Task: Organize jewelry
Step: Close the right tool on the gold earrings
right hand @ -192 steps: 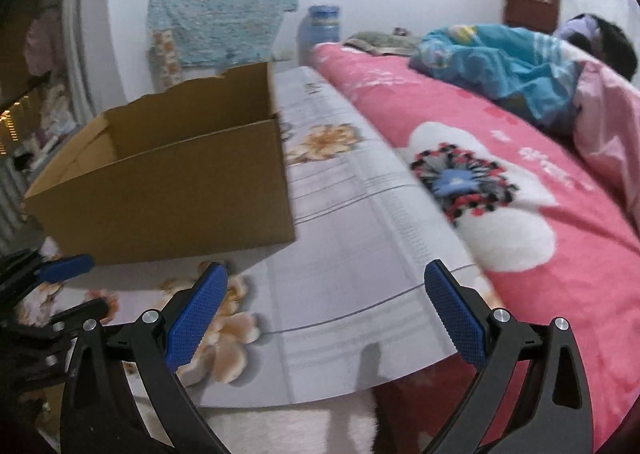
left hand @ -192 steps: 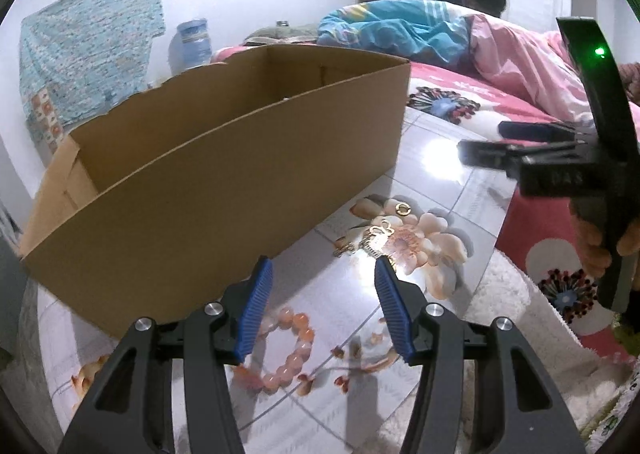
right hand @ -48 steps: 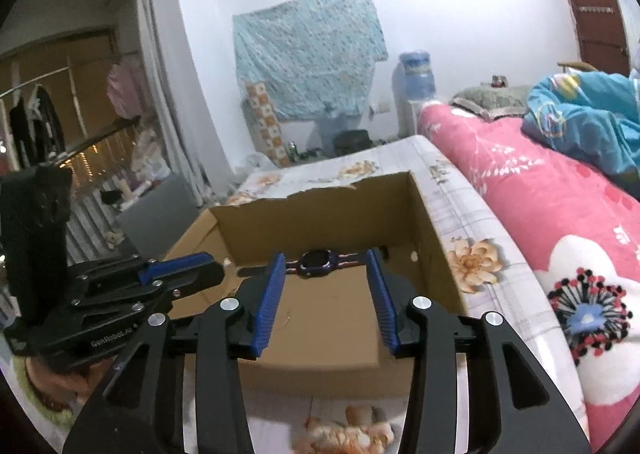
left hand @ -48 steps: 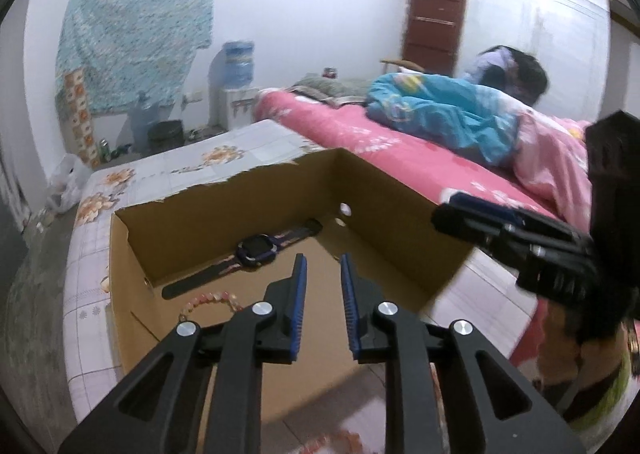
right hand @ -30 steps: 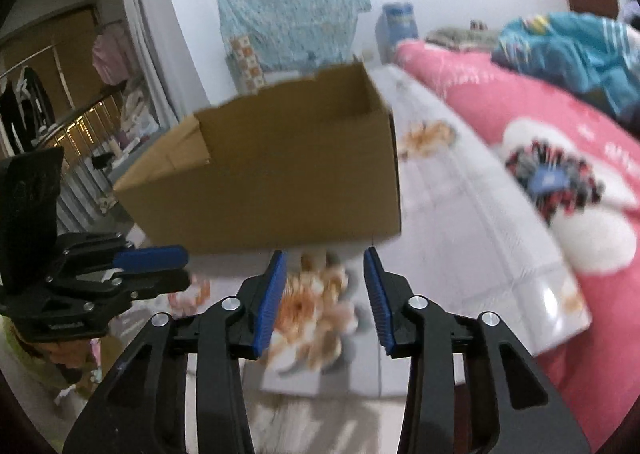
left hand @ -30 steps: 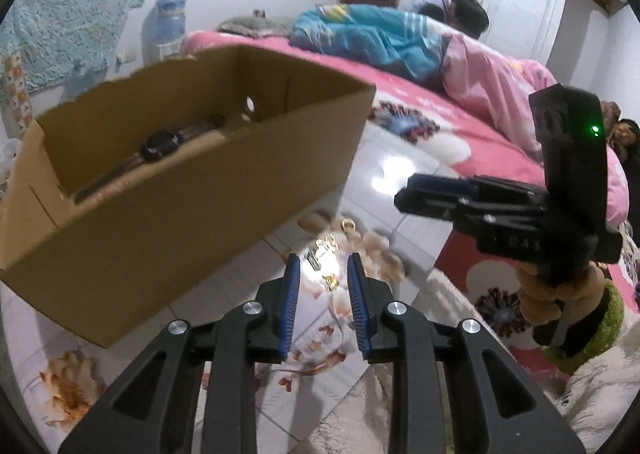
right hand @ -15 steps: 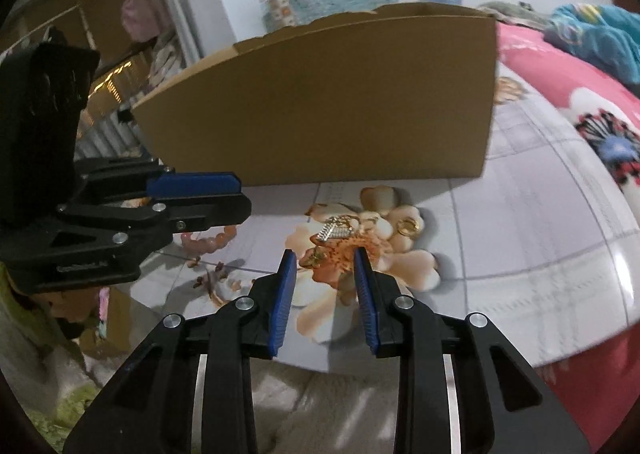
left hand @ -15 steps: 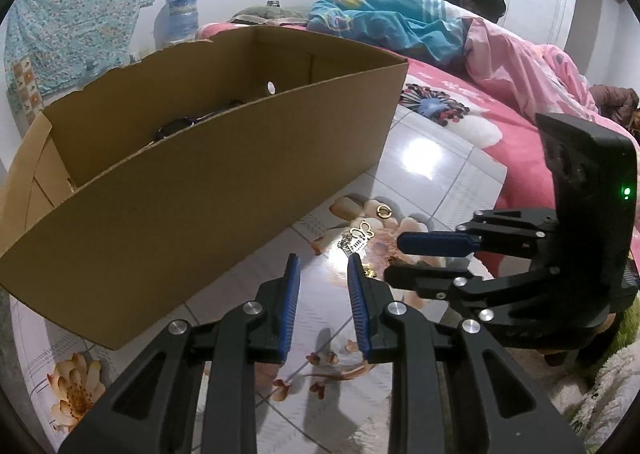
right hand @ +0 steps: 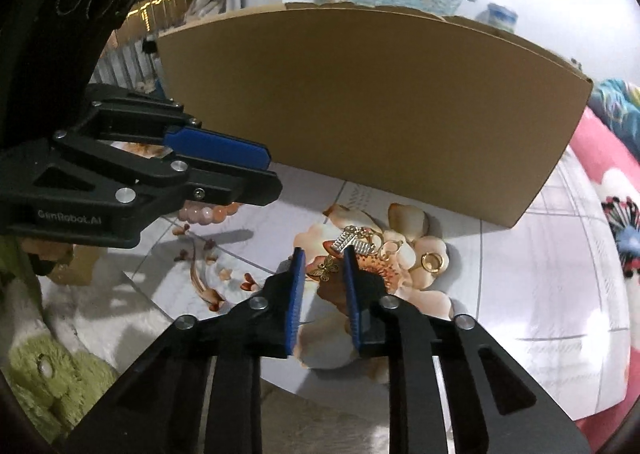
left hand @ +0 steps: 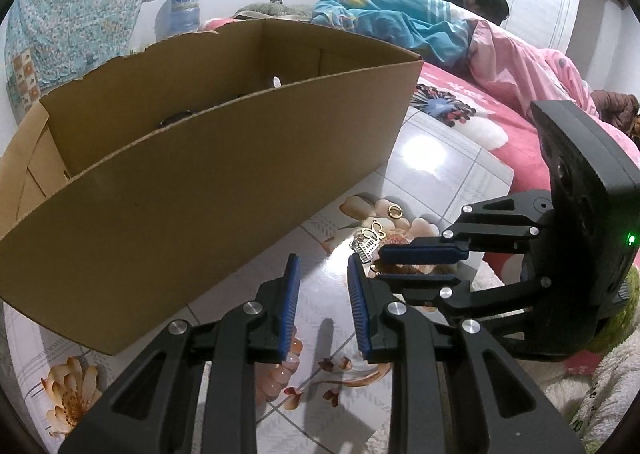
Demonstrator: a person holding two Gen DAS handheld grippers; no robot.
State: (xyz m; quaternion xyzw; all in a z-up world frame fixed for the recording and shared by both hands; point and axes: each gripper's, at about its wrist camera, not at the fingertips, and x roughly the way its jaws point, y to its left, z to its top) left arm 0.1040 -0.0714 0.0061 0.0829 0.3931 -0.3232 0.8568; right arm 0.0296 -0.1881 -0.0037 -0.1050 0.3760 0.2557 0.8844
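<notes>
A brown cardboard box [left hand: 200, 182] stands on a tiled, flower-printed surface; it also fills the back of the right wrist view [right hand: 380, 106]. In front of it lie small gold pieces: a butterfly charm [right hand: 326, 269], a silver comb-like clip [right hand: 352, 241] and a gold hoop [right hand: 431, 261]. They also show in the left wrist view, the clip [left hand: 366, 250] and the hoop [left hand: 394, 211]. A pink bead bracelet [right hand: 208, 212] lies under my left gripper [left hand: 320, 266], which is narrowly open and empty. My right gripper [right hand: 323, 260] is narrowly open, its tips on either side of the butterfly charm.
A pink flowered bed [left hand: 480, 126] with a person lying under blankets [left hand: 420, 26] is to the right. A white fluffy rug [right hand: 100, 314] and a green plush item [right hand: 40, 386] lie at the near edge. A dark watch [left hand: 176, 118] peeks inside the box.
Both grippers have come down from over the box to the jewelry in front of it. The right gripper has narrowed and moved in around the butterfly charm.
</notes>
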